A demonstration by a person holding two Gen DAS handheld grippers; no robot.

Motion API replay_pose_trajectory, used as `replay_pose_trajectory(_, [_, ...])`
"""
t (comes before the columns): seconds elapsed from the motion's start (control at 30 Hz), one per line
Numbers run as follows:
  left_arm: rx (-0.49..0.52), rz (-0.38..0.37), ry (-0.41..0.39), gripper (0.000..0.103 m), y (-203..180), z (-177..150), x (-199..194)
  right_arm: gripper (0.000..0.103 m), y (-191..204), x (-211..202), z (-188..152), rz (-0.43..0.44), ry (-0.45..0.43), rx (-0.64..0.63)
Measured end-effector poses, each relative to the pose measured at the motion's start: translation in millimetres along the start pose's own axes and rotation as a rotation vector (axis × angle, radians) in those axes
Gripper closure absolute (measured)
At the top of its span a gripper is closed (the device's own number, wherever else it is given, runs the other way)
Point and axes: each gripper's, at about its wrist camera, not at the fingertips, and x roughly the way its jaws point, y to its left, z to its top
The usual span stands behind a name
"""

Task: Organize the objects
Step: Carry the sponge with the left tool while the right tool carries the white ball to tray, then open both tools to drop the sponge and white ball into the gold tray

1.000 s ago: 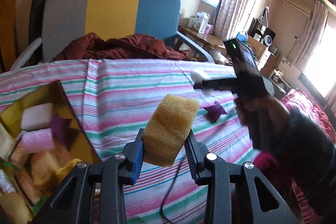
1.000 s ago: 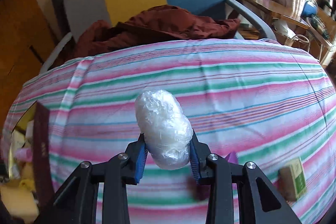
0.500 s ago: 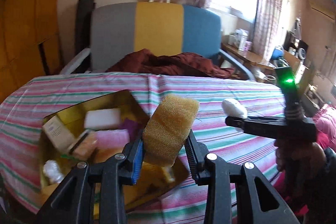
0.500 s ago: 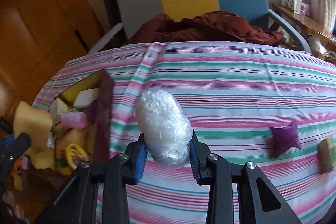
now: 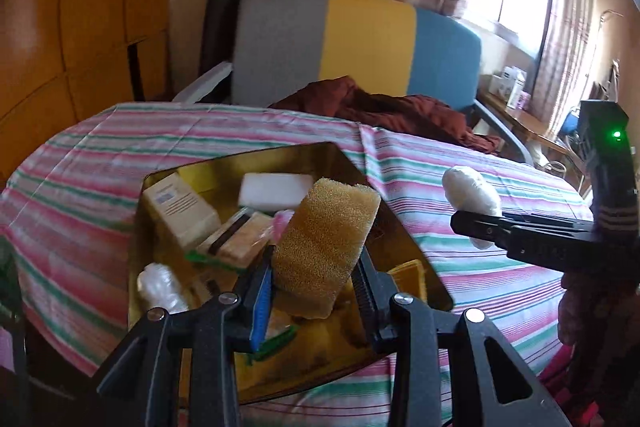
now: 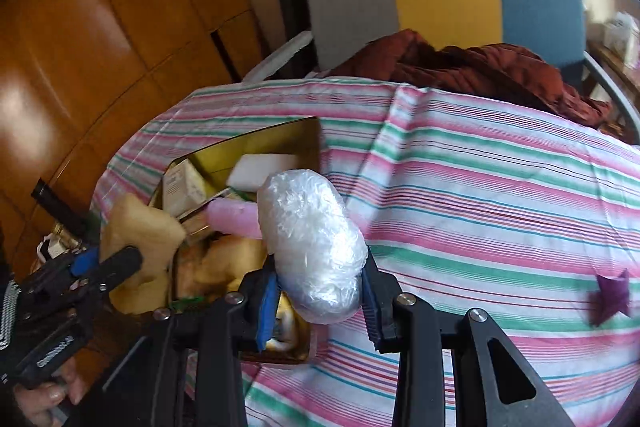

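My left gripper point(image 5: 316, 287) is shut on a yellow-brown sponge point(image 5: 324, 247) and holds it above the gold tin box point(image 5: 280, 155). That box sits at the left end of the striped table and holds a white foam block point(image 5: 276, 189), a cream carton point(image 5: 180, 211), a pink roll point(image 6: 236, 219) and several other items. My right gripper point(image 6: 320, 291) is shut on a white plastic-wrapped bundle point(image 6: 312, 239), just right of the gold tin box point(image 6: 256, 143). In the left wrist view the right gripper point(image 5: 472, 223) comes in from the right with the bundle point(image 5: 472, 195).
A purple folded-paper piece point(image 6: 612, 295) lies on the striped tablecloth point(image 6: 500, 187) at the right. Behind the table stands a grey, yellow and blue chair point(image 5: 360, 43) with dark red cloth point(image 5: 384, 107) on its seat. Wooden cabinets point(image 6: 80, 27) fill the left.
Both grippers have swung left across the table with their loads; the tin box has come from the left edge of both views to under the sponge and beside the bundle.
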Motion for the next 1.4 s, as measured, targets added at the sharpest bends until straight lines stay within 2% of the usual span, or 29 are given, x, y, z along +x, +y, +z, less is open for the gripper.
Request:
replay_pose_trajectory(0.2, [-0.08, -0.002, 0.026, 0.067, 30, -6, 7, 0.067, 28, 12, 3, 0.03, 0.022, -0.054])
replay_pose_trajectory(0.3, [-0.157, -0.044, 0.034, 0.067, 50, -4, 7, 0.067, 40, 19, 5, 0.039, 0.029, -0.082])
replay_pose_trajectory(0.37, [-0.2, -0.046, 0.034, 0.067, 62, -1, 8, 0.067, 46, 23, 7, 0.045, 0.03, -0.091])
replay_pose_trajectory(0.53, [-0.192, -0.016, 0.021, 0.067, 69, 10, 12, 0.067, 53, 35, 12, 0.052, 0.04, -0.092])
replay_pose_trajectory(0.8, [-0.208, -0.02, 0.013, 0.066, 67, 34, 30, 0.066, 58, 47, 15, 0.052, 0.05, -0.071])
replay_pose_trajectory(0.93, [-0.257, 0.008, 0.06, 0.057, 73, 37, 49, 0.064, 51, 59, 16, 0.026, 0.068, -0.035])
replay_pose_trajectory(1.1, [-0.268, 0.028, 0.114, 0.056, 74, 27, 64, 0.063, 43, 70, 11, 0.013, 0.092, -0.015])
replay_pose_trajectory(1.27, [-0.267, 0.03, 0.144, 0.056, 72, 14, 67, 0.049, 37, 74, 6, 0.006, 0.104, 0.005])
replay_pose_trajectory(1.33, [-0.255, 0.033, 0.147, 0.056, 70, 10, 66, 0.038, 35, 74, 6, 0.005, 0.102, 0.014])
replay_pose_trajectory(1.4, [-0.24, 0.045, 0.143, 0.056, 67, 8, 63, 0.038, 34, 72, 5, 0.004, 0.096, 0.019])
